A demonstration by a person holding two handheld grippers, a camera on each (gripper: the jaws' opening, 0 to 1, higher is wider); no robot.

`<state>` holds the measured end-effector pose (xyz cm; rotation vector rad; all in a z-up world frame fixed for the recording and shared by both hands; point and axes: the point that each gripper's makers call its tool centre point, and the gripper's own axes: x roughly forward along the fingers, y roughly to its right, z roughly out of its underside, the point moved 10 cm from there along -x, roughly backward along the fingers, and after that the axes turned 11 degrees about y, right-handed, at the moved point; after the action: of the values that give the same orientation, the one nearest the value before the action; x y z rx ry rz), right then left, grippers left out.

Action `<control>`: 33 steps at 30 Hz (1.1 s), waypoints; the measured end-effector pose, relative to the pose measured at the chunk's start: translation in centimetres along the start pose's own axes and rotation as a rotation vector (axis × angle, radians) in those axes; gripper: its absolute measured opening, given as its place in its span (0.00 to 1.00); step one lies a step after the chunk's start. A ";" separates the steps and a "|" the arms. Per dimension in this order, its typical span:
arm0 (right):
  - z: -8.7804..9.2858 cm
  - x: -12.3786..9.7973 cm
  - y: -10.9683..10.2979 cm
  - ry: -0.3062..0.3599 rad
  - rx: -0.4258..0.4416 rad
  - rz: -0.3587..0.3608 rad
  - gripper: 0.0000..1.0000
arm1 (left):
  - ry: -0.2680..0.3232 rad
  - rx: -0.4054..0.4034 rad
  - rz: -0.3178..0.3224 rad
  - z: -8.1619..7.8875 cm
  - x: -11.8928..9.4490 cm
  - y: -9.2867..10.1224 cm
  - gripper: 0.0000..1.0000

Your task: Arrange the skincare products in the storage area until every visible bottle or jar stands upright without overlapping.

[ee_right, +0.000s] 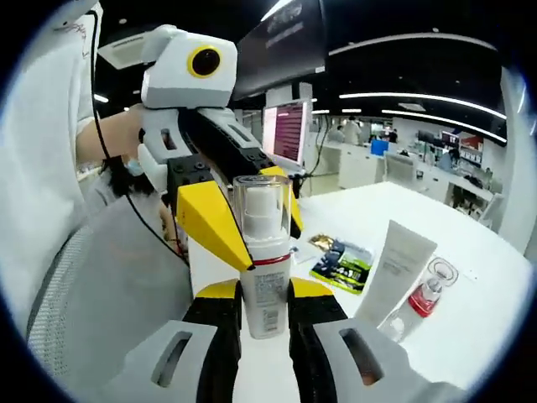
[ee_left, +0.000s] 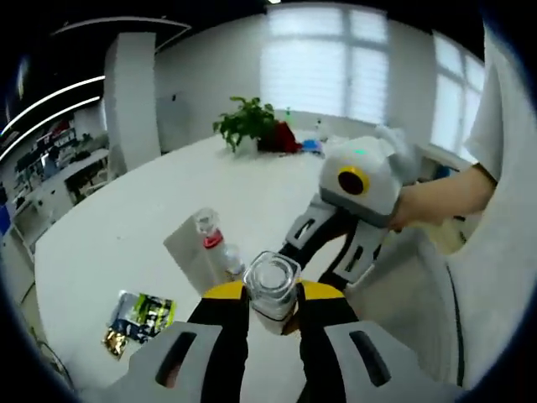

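A spray bottle (ee_right: pixel 265 277) with a clear cap, a red band and a white label stands upright between both grippers. My right gripper (ee_right: pixel 266 295) is shut on its body. The left gripper (ee_right: pixel 252 214) comes in from the left, its yellow jaws flanking the cap. In the left gripper view I look down on the same bottle's clear cap (ee_left: pixel 271 288), with my left gripper (ee_left: pixel 270 295) shut on it and the right gripper (ee_left: pixel 325 256) reaching in from the right. A white tube (ee_right: pixel 399 267) and a small red-and-clear bottle (ee_right: pixel 428 294) lie on the white table (ee_right: pixel 478 252).
A green and black sachet (ee_right: pixel 342 262) lies flat beside the tube, also visible as the sachet (ee_left: pixel 139 316). The tube (ee_left: pixel 190 250) and small bottle (ee_left: pixel 210 232) sit mid-table. A potted plant (ee_left: pixel 247 122) stands at the far edge. A person's hand (ee_left: pixel 436 197) holds the right gripper.
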<state>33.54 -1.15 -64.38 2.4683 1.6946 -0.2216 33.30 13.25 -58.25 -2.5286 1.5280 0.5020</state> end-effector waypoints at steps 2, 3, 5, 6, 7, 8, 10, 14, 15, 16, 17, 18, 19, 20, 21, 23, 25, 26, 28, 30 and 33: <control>0.7 0.3 0.4 -0.017 -0.005 0.007 0.20 | -0.008 -0.001 -0.008 0.7 0.6 -0.3 0.17; 1.1 0.5 0.6 -0.028 -0.011 0.015 0.20 | -0.011 0.000 -0.014 1.0 1.0 -0.4 0.17; 1.8 0.8 0.9 -0.044 -0.012 0.025 0.20 | -0.020 0.010 -0.022 1.4 1.6 -0.4 0.17; 2.1 0.9 1.1 -0.051 -0.011 0.028 0.20 | -0.030 0.021 -0.022 1.7 2.0 -0.5 0.17; 2.4 1.0 1.2 -0.059 -0.009 0.031 0.20 | -0.036 0.027 -0.022 1.9 2.3 -0.6 0.17; 2.8 1.2 1.3 -0.072 -0.009 0.033 0.20 | -0.049 0.033 -0.022 2.4 2.6 -0.9 0.17; 3.5 1.3 1.6 -0.085 0.001 0.039 0.20 | -0.057 0.033 -0.021 3.1 3.1 -1.3 0.17; 4.7 1.4 1.9 -0.106 0.017 0.042 0.20 | -0.075 0.010 -0.018 4.1 4.0 -1.8 0.17; 4.9 1.4 2.0 -0.110 0.021 0.040 0.20 | -0.080 0.004 -0.018 4.3 4.2 -1.8 0.17; 5.1 1.5 2.1 -0.115 0.025 0.038 0.20 | -0.083 0.003 -0.019 4.4 4.3 -1.9 0.17; 5.4 1.6 2.3 -0.122 0.022 0.036 0.20 | -0.087 0.005 -0.020 4.7 4.7 -2.0 0.17; 5.8 1.6 2.5 -0.131 0.014 0.029 0.20 | -0.094 0.006 -0.020 4.9 5.0 -2.0 0.17; 6.0 1.6 2.6 -0.134 0.008 0.023 0.20 | -0.097 0.006 -0.020 5.1 5.2 -2.1 0.17; 6.4 1.5 2.9 -0.133 0.007 0.018 0.20 | -0.100 0.002 -0.023 5.4 5.5 -2.2 0.17; 6.7 1.5 3.1 -0.132 0.007 0.012 0.20 | -0.101 0.001 -0.023 5.5 5.6 -2.3 0.17; 7.3 1.4 3.4 -0.132 0.009 0.001 0.20 | -0.107 -0.004 -0.023 5.9 6.1 -2.3 0.17; 7.9 1.4 3.7 -0.140 0.004 -0.002 0.20 | -0.112 -0.002 -0.023 6.3 6.6 -2.4 0.17; 8.1 1.4 3.8 -0.143 0.001 -0.002 0.20 | -0.116 -0.001 -0.022 6.4 6.8 -2.4 0.17; 8.5 1.3 4.0 -0.138 0.004 0.003 0.20 | -0.120 0.006 -0.023 6.6 7.1 -2.5 0.17; 8.8 1.3 4.2 -0.129 0.009 0.008 0.20 | -0.122 0.009 -0.024 6.7 7.3 -2.6 0.17; 9.1 1.4 4.3 -0.133 0.009 0.008 0.20 | -0.132 0.028 -0.021 6.9 7.7 -2.5 0.17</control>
<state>37.66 -3.25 -73.46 2.4066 1.6333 -0.3842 37.40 10.04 -67.52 -2.4347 1.4508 0.6274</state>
